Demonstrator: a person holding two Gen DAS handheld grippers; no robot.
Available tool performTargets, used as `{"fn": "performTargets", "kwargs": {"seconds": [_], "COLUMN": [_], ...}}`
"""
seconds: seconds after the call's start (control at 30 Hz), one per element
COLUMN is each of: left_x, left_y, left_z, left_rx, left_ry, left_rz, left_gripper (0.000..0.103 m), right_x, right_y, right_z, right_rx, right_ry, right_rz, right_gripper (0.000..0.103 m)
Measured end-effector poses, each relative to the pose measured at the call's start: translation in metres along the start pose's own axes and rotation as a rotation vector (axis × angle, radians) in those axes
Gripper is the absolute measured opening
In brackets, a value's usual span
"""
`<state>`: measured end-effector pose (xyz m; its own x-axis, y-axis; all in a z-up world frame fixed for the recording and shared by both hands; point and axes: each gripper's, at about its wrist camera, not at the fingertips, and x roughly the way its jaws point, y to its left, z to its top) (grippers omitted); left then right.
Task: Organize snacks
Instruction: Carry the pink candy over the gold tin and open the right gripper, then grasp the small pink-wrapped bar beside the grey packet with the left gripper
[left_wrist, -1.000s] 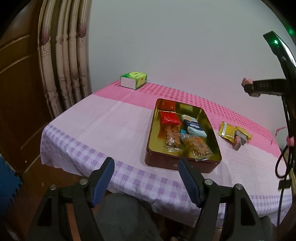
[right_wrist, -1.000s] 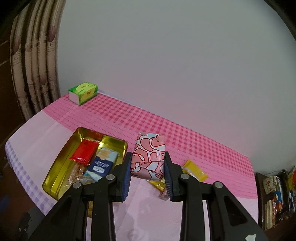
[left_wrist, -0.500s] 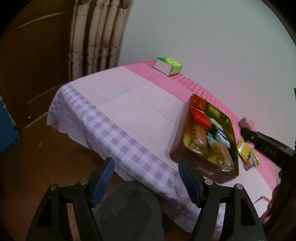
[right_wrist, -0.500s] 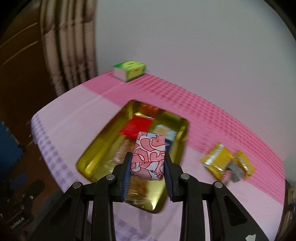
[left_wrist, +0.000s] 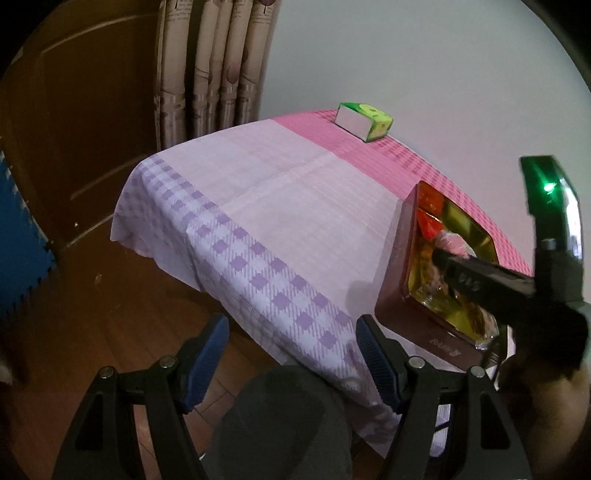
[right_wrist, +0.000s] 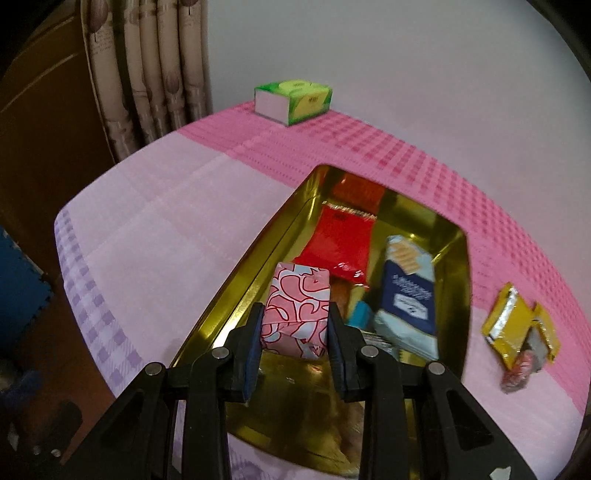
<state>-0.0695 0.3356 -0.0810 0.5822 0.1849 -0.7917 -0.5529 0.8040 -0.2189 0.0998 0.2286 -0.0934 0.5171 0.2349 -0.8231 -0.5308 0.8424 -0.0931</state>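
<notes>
My right gripper (right_wrist: 295, 343) is shut on a pink packet with red heart swirls (right_wrist: 297, 310) and holds it over the near left part of a gold tin (right_wrist: 460, 280). The tin holds a red packet (right_wrist: 341, 240), a blue and white packet (right_wrist: 406, 299) and other snacks. Two yellow packets (right_wrist: 517, 326) and a small wrapped sweet (right_wrist: 517, 373) lie on the cloth right of the tin. My left gripper (left_wrist: 293, 360) is open and empty, held off the table's front edge, left of the tin (left_wrist: 397, 273). The right gripper's body (left_wrist: 491, 280) crosses the tin there.
A green and white tissue box (right_wrist: 293, 99) stands at the table's far edge, also in the left wrist view (left_wrist: 364, 122). The pink and purple checked cloth (left_wrist: 266, 206) hangs over the front edge. Curtains (left_wrist: 214, 66) and a wooden door stand to the left. A blue foam mat (left_wrist: 18, 240) is on the floor.
My right gripper has carried the pink packet leftward and down, from above the yellow packets to over the tin. My left gripper has swung left, away from the tin.
</notes>
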Motion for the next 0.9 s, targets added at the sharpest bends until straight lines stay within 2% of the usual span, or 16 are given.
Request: {"fn": "performTargets", "kwargs": {"seconds": [0.17, 0.3, 0.37, 0.4, 0.43, 0.5, 0.6, 0.7, 0.73, 0.77, 0.83, 0.9], "left_x": [-0.004, -0.017, -0.032, -0.037, -0.043, -0.047, -0.048, -0.040, -0.037, -0.031, -0.022, -0.013], "left_y": [-0.004, -0.007, -0.012, -0.016, -0.023, -0.037, -0.072, -0.116, -0.133, -0.156, -0.191, -0.234], "left_z": [0.005, 0.009, 0.009, 0.008, 0.006, 0.002, -0.013, -0.033, -0.040, -0.047, -0.056, -0.065], "left_rx": [0.027, 0.049, 0.075, 0.092, 0.126, 0.185, 0.314, 0.482, 0.529, 0.591, 0.663, 0.732], "left_ry": [-0.048, -0.147, -0.228, -0.261, -0.295, -0.314, -0.335, -0.329, -0.313, -0.275, -0.226, -0.162], "left_rz": [0.025, 0.062, 0.069, 0.068, 0.065, 0.057, 0.005, -0.048, -0.082, -0.140, -0.207, -0.286], "left_gripper": [0.073, 0.073, 0.073, 0.073, 0.073, 0.073, 0.073, 0.073, 0.073, 0.073, 0.073, 0.073], "right_x": [0.010, -0.013, -0.049, -0.065, -0.078, -0.098, -0.120, -0.132, -0.137, -0.139, -0.146, -0.150], "right_y": [-0.002, -0.018, -0.045, -0.063, -0.082, -0.117, -0.184, -0.241, -0.264, -0.277, -0.303, -0.324], "right_z": [-0.001, -0.005, -0.019, -0.030, -0.044, -0.071, -0.139, -0.199, -0.225, -0.238, -0.267, -0.278], "right_rx": [0.024, 0.042, 0.088, 0.119, 0.152, 0.194, 0.287, 0.438, 0.518, 0.562, 0.653, 0.721], "right_ry": [0.010, -0.061, -0.164, -0.201, -0.227, -0.249, -0.225, -0.183, -0.171, -0.170, -0.174, -0.167], "right_rz": [0.057, 0.080, 0.072, 0.061, 0.045, 0.003, -0.150, -0.238, -0.265, -0.270, -0.290, -0.301], "right_gripper": [0.033, 0.058, 0.068, 0.077, 0.083, 0.084, 0.084, 0.084, 0.084, 0.084, 0.084, 0.084]}}
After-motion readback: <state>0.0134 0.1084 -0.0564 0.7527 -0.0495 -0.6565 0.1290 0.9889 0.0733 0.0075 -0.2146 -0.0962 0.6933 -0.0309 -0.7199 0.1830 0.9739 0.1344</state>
